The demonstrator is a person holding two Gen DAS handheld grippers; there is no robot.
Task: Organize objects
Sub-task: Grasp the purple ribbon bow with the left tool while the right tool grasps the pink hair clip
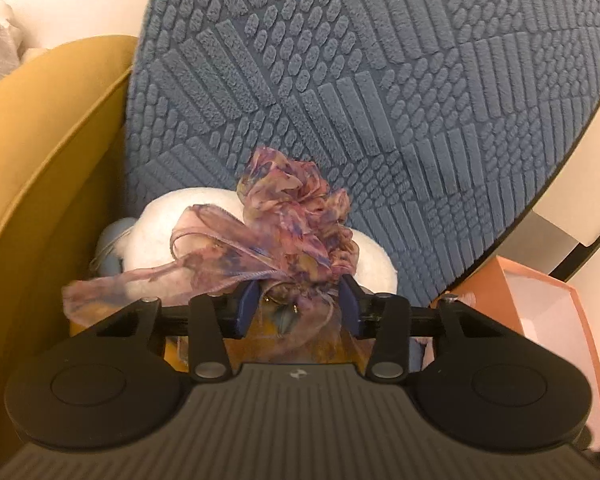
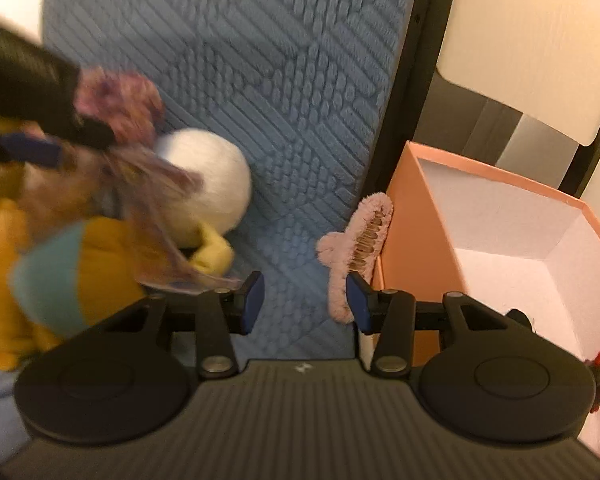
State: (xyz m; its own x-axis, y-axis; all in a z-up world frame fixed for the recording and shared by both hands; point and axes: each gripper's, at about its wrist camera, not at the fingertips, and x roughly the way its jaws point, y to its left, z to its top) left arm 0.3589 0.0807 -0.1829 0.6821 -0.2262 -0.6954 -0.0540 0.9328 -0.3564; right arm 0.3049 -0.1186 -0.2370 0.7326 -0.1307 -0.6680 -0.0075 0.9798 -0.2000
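Your left gripper (image 1: 300, 300) has its jaws partly closed around the floral scarf (image 1: 284, 224), bunched against the white plush (image 1: 160, 232). Your right gripper (image 2: 304, 300) stands part open, empty; the pink hair claw (image 2: 356, 248) lies at 1 o'clock against the peach box (image 2: 412, 240). Box nearly empty, so sorting looks barely begun.

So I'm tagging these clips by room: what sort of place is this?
Probably a bedroom or living room, not a workshop: a blue textured plush cushion leans on a mustard upholstered seat, with a white plush toy, a pink fuzzy hair claw and an open pink cardboard box.
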